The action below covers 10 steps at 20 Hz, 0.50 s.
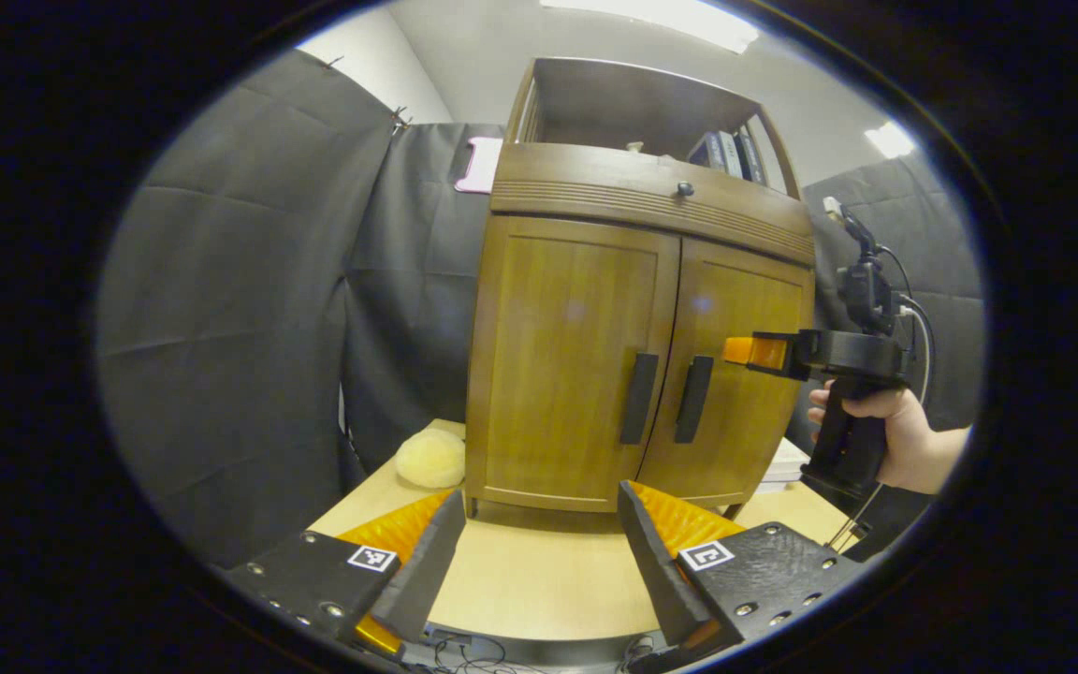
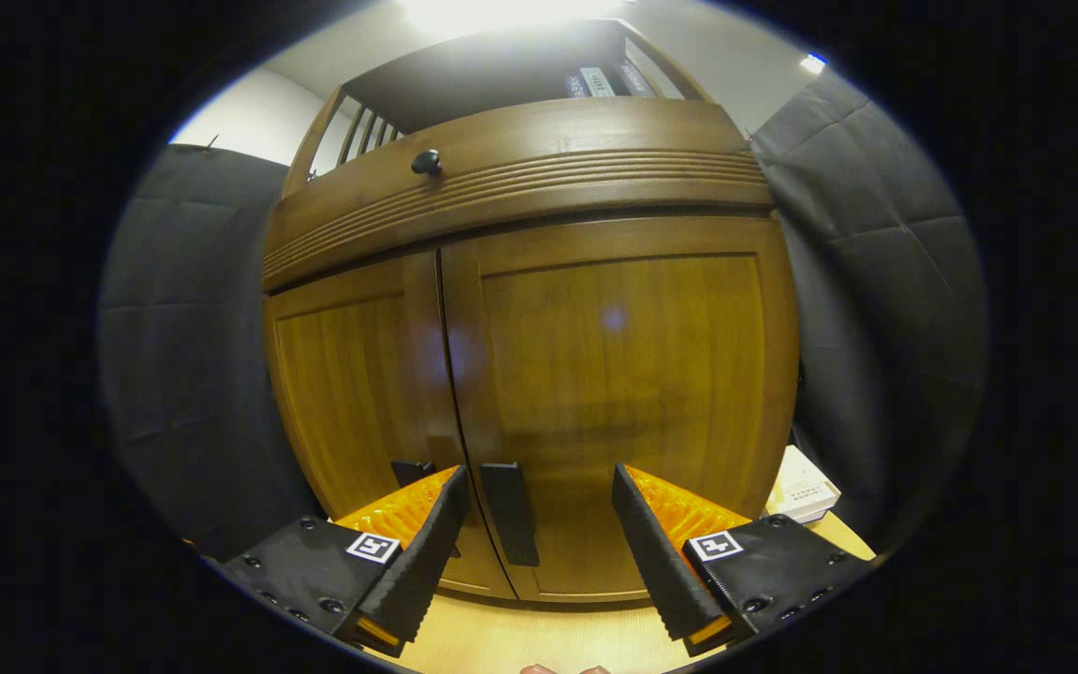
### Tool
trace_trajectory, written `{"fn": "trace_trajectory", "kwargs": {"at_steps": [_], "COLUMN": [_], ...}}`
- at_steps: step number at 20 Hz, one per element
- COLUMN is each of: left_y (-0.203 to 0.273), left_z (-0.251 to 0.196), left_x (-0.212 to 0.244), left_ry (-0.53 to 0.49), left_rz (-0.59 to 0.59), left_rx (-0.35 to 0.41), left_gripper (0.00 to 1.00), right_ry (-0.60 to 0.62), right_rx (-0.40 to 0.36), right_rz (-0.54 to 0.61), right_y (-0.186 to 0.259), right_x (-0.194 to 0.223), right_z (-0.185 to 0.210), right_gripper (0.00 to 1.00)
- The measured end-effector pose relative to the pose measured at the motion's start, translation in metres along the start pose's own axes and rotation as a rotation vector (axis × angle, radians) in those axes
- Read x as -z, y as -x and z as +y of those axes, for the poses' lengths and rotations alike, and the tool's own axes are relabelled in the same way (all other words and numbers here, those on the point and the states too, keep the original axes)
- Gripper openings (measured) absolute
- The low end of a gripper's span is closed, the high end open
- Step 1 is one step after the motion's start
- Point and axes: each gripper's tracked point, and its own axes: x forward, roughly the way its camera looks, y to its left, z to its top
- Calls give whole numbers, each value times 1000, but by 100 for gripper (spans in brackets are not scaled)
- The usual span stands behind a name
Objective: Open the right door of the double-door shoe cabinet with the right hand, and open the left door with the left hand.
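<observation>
1. Wooden and glossy, the shoe cabinet (image 1: 642, 346) is standing on the pale bench (image 1: 539, 580) with both doors shut; everything below is placed relative to it.
2. I am holding my right fingers (image 2: 539, 510) spread wide in front of the right door (image 2: 628, 393), and the right door's handle (image 2: 509, 513) is sitting between them, nearer the left-side one, with nothing gripped yet.
3. In the left gripper view that same right gripper (image 1: 764, 352) is hovering level with the handles, just beside the right door's face, with my hand (image 1: 885, 435) wrapped round its grip.
4. I am keeping my left fingers (image 1: 539, 524) wide apart too, empty, well back from the cabinet and roughly facing the left door (image 1: 572, 356) and its handle (image 1: 639, 398).
5. Judging the risks: the two handles are sitting just beside each other at the door seam, so closing off-centre could pinch the left handle (image 2: 411, 471) or the seam instead.
6. A shallow grip on that slim bar could slip off when I pull.
7. Pulling straight instead of along the hinge arc could drag the cabinet across the bench.
8. A soft yellowish lump (image 1: 429, 458) and a white book (image 2: 801, 491) are lying near the cabinet's sides, where swinging doors might brush them.
</observation>
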Motion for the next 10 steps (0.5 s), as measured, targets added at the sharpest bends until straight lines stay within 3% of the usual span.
{"fn": "trace_trajectory", "kwargs": {"at_steps": [3, 4, 10], "left_y": [-1, -2, -1], "left_z": [-1, -3, 1], "left_x": [4, 6, 4], "left_ry": [45, 55, 46], "left_rz": [14, 19, 39], "left_rx": [-9, -9, -27], "left_gripper": [93, 93, 93], "right_ry": [4, 2, 24], "right_rx": [-16, -19, -23], "right_rz": [19, 28, 79], "right_y": [-16, -21, -50], "right_x": [10, 14, 42], "right_z": [9, 10, 15], "right_gripper": [96, 92, 92]}}
